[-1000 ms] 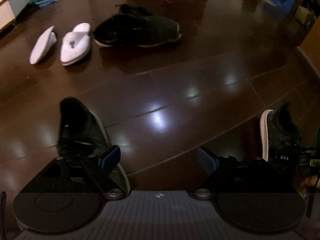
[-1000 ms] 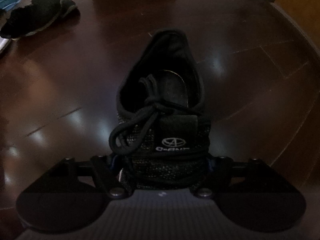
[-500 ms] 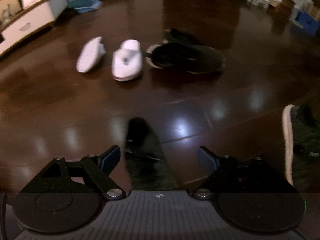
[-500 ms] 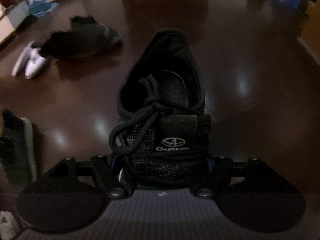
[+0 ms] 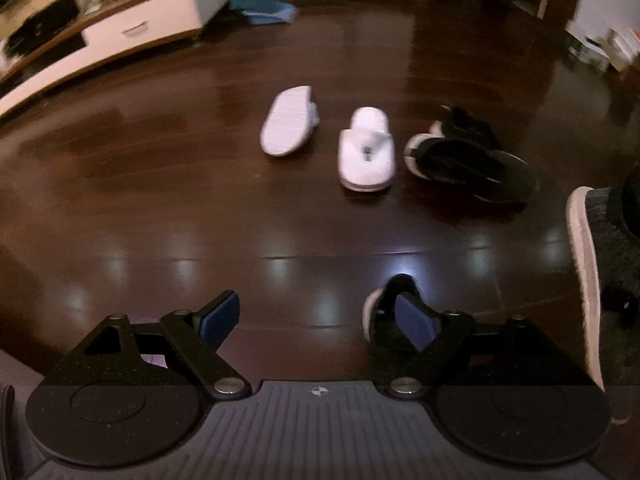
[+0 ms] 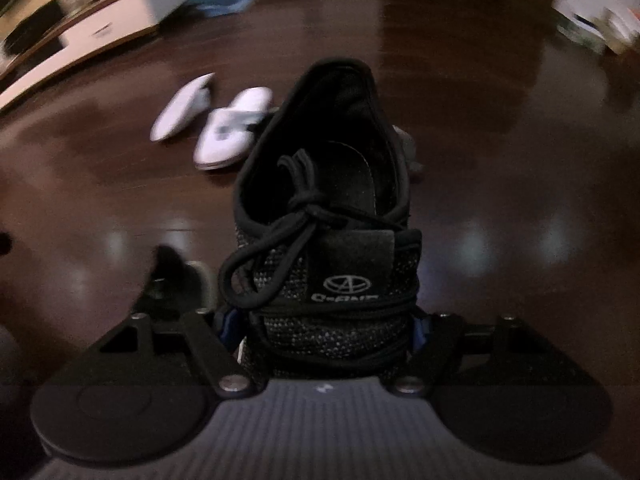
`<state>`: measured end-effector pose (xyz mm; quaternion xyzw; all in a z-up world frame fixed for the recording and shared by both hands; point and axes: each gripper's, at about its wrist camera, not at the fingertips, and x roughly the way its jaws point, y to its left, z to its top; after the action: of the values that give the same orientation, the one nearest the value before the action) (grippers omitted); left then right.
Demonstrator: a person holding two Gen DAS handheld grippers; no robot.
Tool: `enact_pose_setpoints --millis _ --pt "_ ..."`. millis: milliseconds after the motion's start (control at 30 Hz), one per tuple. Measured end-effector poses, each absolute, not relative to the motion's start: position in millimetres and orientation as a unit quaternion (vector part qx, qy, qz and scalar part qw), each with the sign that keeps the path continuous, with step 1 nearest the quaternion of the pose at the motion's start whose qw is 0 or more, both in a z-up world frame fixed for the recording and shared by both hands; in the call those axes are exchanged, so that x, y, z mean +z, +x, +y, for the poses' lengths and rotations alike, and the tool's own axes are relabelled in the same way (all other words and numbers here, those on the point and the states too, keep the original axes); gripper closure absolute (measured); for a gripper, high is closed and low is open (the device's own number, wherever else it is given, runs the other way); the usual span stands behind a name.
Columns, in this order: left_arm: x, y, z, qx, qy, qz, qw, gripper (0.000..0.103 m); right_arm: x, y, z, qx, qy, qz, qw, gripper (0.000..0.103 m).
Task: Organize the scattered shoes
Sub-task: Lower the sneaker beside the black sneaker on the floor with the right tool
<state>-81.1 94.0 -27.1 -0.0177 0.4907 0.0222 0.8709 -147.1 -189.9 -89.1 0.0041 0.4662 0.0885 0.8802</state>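
Note:
My right gripper [image 6: 320, 324] is shut on the toe end of a black knit sneaker [image 6: 328, 216], heel pointing away, laces loose on top. The same sneaker [image 5: 600, 256] shows its white sole at the right edge of the left wrist view. My left gripper [image 5: 318, 320] hangs open over the dark floor with nothing between its fingers. A matching black shoe [image 5: 386, 300] lies on the floor just behind its right finger, and appears low left as the black shoe [image 6: 172, 276]. Farther off lie two white slippers [image 5: 366, 152] [image 6: 232, 132], one upturned, and a pair of black sneakers [image 5: 468, 156].
A long white TV cabinet [image 5: 120, 36] runs along the far left wall. A blue item [image 5: 260, 8] lies on the floor near its end. Boxes [image 5: 608, 44] are stacked at the far right. Glossy dark wood floor [image 5: 160, 208] spreads between me and the slippers.
Both views have swung left and tilted up, bringing the slippers and cabinet toward the middle. The floor shoe has shifted from my left finger to my right finger. The right gripper still holds its sneaker.

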Motion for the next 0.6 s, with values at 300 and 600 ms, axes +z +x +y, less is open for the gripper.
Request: enact_pose_setpoints --millis 300,600 --pt "-56.4 -83.2 147.9 0.079 -0.07 0.504 0.857 0.014 -99.1 -123.2 -69.2 0.147 -0.026 0.494 0.857 0.027" --pt "-95.6 -80.6 187.4 0.133 -0.086 0.534 0.831 0.014 -134.6 -131.1 22.7 0.15 0.024 0.502 0.852 0.027"
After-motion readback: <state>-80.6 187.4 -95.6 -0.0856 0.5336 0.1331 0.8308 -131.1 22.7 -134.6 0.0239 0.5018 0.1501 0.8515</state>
